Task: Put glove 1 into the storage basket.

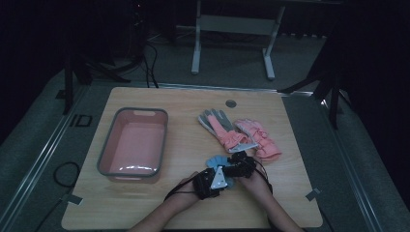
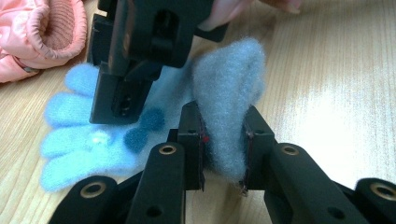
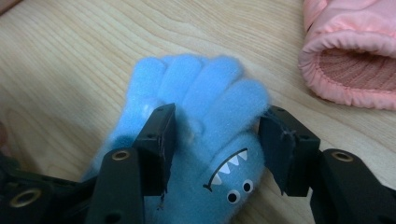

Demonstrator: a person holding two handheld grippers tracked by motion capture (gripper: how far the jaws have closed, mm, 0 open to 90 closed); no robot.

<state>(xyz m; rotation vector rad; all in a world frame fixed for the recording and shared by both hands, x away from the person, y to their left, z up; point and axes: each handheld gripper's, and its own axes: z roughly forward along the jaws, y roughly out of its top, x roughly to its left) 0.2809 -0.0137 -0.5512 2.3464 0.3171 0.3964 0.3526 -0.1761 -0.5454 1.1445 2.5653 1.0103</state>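
High view: working near the desk's [image 1: 145, 212] front edge, right of the tub [image 1: 109, 140], with pink gloves [image 1: 241, 135] just beyond. Left hand-held gripper [image 2: 223, 151] clamping a raised fold of the blue glove [image 2: 224, 88], pads pressing the fleece on both sides. Right hand-held gripper [image 3: 217, 149] standing open astride the glove's palm, above the monster face, pads not pressing. Probably best: keeping the left pinch firm, lowering the right squarely before closing, taking one layer only, avoiding dragging fabric toward the pink gloves.
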